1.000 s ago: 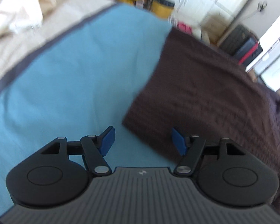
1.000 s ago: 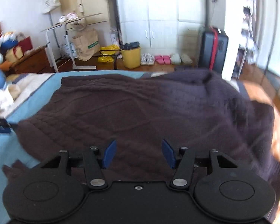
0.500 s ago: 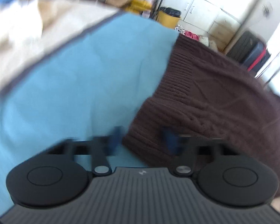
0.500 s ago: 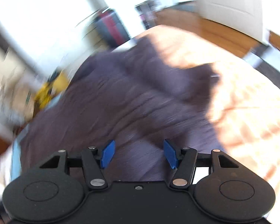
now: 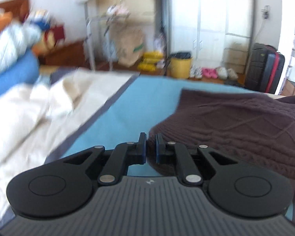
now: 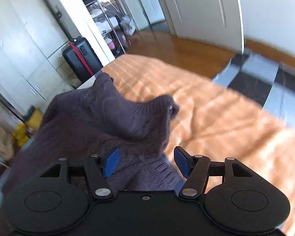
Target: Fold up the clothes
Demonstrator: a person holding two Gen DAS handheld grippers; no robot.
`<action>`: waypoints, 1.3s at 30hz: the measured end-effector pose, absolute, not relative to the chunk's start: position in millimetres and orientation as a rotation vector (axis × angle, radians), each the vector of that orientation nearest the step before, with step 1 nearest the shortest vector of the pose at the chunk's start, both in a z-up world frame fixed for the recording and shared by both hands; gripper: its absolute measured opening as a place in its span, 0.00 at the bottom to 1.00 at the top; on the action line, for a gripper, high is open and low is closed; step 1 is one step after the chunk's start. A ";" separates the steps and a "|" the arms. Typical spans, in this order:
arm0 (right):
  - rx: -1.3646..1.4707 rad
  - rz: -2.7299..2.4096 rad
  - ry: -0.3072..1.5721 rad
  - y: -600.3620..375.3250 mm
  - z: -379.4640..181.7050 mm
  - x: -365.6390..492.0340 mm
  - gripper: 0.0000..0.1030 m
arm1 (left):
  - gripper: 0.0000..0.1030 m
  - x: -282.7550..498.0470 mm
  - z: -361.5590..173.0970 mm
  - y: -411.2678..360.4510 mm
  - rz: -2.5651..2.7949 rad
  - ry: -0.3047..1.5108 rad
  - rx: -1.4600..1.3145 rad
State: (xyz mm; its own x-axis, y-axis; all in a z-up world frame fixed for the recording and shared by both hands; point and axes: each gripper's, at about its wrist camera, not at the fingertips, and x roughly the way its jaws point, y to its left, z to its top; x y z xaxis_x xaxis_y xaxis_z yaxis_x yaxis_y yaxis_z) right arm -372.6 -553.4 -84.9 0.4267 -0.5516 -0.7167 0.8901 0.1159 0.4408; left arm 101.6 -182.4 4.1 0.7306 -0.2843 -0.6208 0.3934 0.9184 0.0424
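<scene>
Brown knit sweater [image 5: 236,122] lies spread on the bed, right half of the left wrist frame, over a light blue sheet [image 5: 143,102]. Thick cable knit, so I judge it soft, floppy and fairly heavy for a garment; it will sag and stretch from any single pinch point, and it should not slip much against the pads.

My left gripper [image 5: 149,149] sits low centre in its frame, jaws closed down to a thin slit with the sweater's near edge pinched between them. The ribbed edge bunches up right at the pads. The jaws have just been closing onto it.

My right gripper [image 6: 145,162] is spread wide with nothing clamped. A fold of the sweater [image 6: 112,122] lies between and below its pads, which stand clear of the cloth on both sides. Its jaws have just been opening further.

Best hold, I judge: ribbed edges and corners, one in each tool, so the weight is shared and the fold line stays straight.

Left view alone shows the blue sheet, a cream duvet [image 5: 41,106] at left, a yellow bin [image 5: 181,66] at upper centre, and the clamped edge. Right view alone shows a raised sleeve or cuff end [image 6: 167,106] at mid-frame, an orange blanket [image 6: 216,118] under it to the right, and wooden floor [image 6: 177,47] beyond. A dark suitcase [image 6: 78,59] shows in both.
</scene>
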 end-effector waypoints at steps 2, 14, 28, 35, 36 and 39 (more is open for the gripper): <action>1.018 -1.107 0.423 -560.7 -93.1 -378.5 0.65 | 0.04 111.8 -13.2 -187.0 -0.300 0.698 0.303; 1.104 -1.091 0.335 -591.1 -109.1 -387.5 0.65 | 0.12 157.4 -47.7 -149.5 -0.447 1.046 -0.195; 0.503 -1.278 0.299 -583.4 -83.0 -354.2 0.08 | 0.33 134.6 -49.1 -182.7 -0.431 0.907 0.049; 0.751 -1.371 0.535 -614.0 -125.0 -365.1 0.39 | 0.33 107.0 -26.9 -185.0 -0.467 0.883 0.162; 0.778 -1.401 0.494 -609.8 -116.2 -372.9 0.51 | 0.35 103.8 -17.3 -182.1 -0.486 0.852 0.149; 0.918 -1.344 0.436 -591.3 -92.9 -392.1 0.55 | 0.38 86.0 5.0 -169.9 -0.569 0.834 0.062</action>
State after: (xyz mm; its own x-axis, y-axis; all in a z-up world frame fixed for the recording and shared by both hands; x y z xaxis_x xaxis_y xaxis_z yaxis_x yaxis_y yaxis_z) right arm -392.1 -591.3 -92.9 0.2169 -0.6354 -0.7411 0.9496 -0.0388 0.3112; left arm 86.0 -169.9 5.0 0.5323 -0.4532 -0.7151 0.5008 0.8495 -0.1656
